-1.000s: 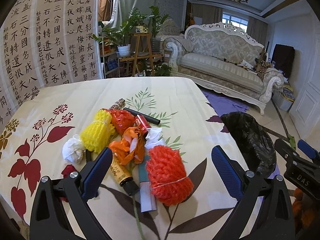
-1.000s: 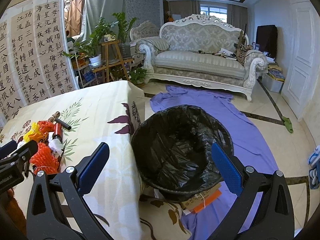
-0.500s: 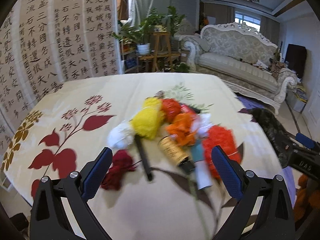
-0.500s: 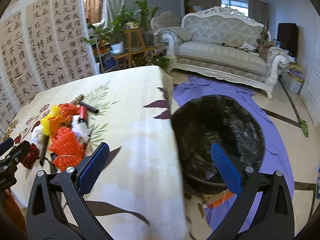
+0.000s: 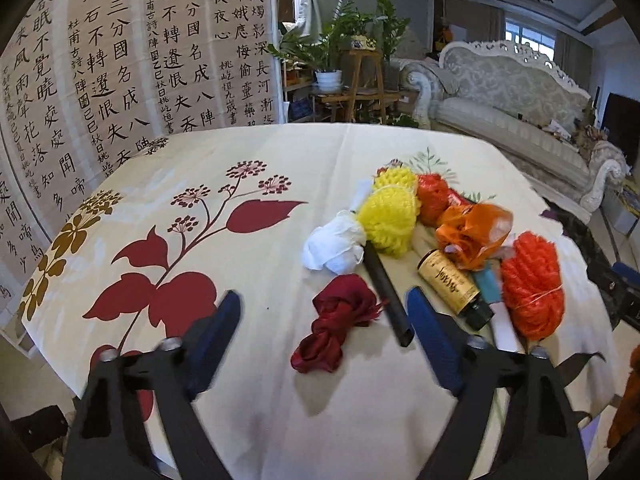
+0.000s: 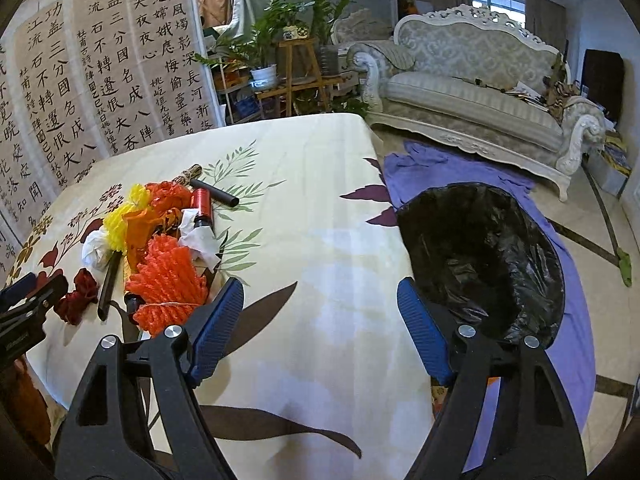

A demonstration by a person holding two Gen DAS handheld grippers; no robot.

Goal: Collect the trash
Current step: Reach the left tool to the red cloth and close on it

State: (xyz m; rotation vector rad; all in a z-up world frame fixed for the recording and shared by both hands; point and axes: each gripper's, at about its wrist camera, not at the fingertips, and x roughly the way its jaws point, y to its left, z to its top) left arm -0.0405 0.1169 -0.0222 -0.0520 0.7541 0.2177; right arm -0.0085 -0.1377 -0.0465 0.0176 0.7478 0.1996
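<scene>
Trash lies in a heap on the flowered tablecloth [image 5: 240, 168]: a dark red cloth scrap [image 5: 338, 322], a black tube [image 5: 386, 296], a white tissue wad [image 5: 334, 246], a yellow foam net [image 5: 390, 216], an orange wrapper [image 5: 472, 236], a brown bottle [image 5: 452, 284] and an orange foam net [image 5: 530, 284]. My left gripper [image 5: 324, 340] hovers just short of the red scrap, which shows between its closing jaws, untouched. My right gripper [image 6: 320, 328] is over bare cloth with its jaws closing on nothing. The orange foam net [image 6: 168, 276] lies to its left and the black-lined bin [image 6: 484, 260] to its right.
The bin stands on the floor against the table's right edge, on a purple cloth [image 6: 440, 168]. A white sofa [image 6: 472, 92], a plant stand [image 6: 296, 76] and calligraphy screens [image 5: 120, 60] are behind the table. The table's near edge is just below both grippers.
Both views have swung left: the left from the orange net to the red scrap, the right from the bin to the tablecloth. Both pairs of jaws have narrowed.
</scene>
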